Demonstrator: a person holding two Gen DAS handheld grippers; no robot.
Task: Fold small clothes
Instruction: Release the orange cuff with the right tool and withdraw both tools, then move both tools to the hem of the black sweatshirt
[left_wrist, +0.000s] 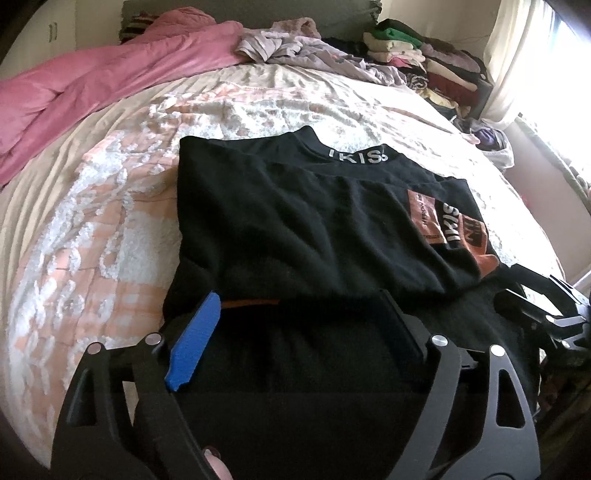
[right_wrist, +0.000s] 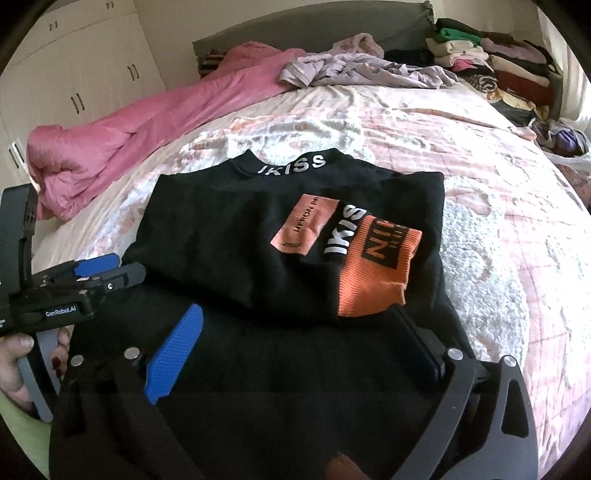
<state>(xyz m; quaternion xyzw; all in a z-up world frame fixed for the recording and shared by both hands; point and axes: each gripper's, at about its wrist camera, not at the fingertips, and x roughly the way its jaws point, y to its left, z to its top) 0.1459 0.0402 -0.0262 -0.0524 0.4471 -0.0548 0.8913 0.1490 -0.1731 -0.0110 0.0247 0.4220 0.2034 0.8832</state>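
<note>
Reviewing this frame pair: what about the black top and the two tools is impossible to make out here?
- Black top, near hem: dark and behind the tools' frames in both wrist views; its edge is lost.
- Orange cuff lettering: cut off by a fold in the right wrist view.
- Left tool, right-hand finger: black against black cloth in the left wrist view; whether it touches is unclear.
- Right tool: seen from the left wrist view, cropped by the edge.
</note>
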